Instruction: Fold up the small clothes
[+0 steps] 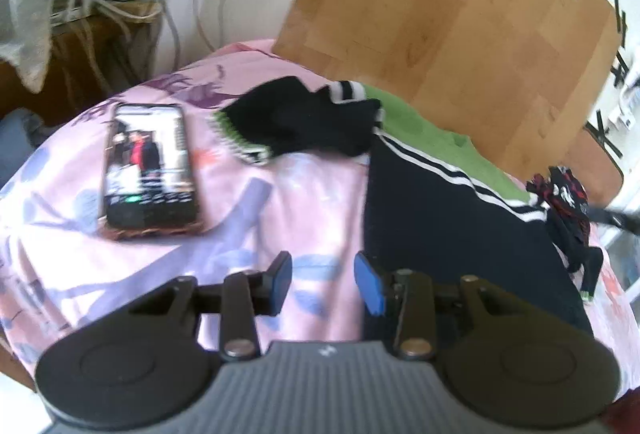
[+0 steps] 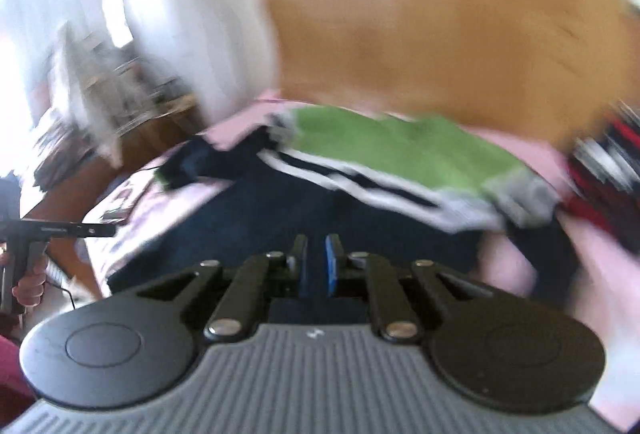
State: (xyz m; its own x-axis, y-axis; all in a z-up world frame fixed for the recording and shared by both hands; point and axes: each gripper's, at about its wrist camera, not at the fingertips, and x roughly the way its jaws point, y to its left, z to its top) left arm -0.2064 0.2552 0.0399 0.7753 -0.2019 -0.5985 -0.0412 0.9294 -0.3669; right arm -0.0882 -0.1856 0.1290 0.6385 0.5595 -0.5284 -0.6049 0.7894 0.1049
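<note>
left gripper [image 1: 323,282] fingers spread, empty above pink sheet [image 1: 224,218]; right gripper [image 2: 316,260] fingers nearly together over navy garment [image 2: 248,230]

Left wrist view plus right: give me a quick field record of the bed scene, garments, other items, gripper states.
surface: pink patterned bedsheet
navy garment: dark striped shorts, spread flat
under it: green cloth
socks: black socks, crumpled, beyond the shorts
other: phone, screen lit, left of socks
far right: red-black garment, bunched
left gripper: open, empty
right gripper: nearly shut; grip unclear, view blurred
</note>
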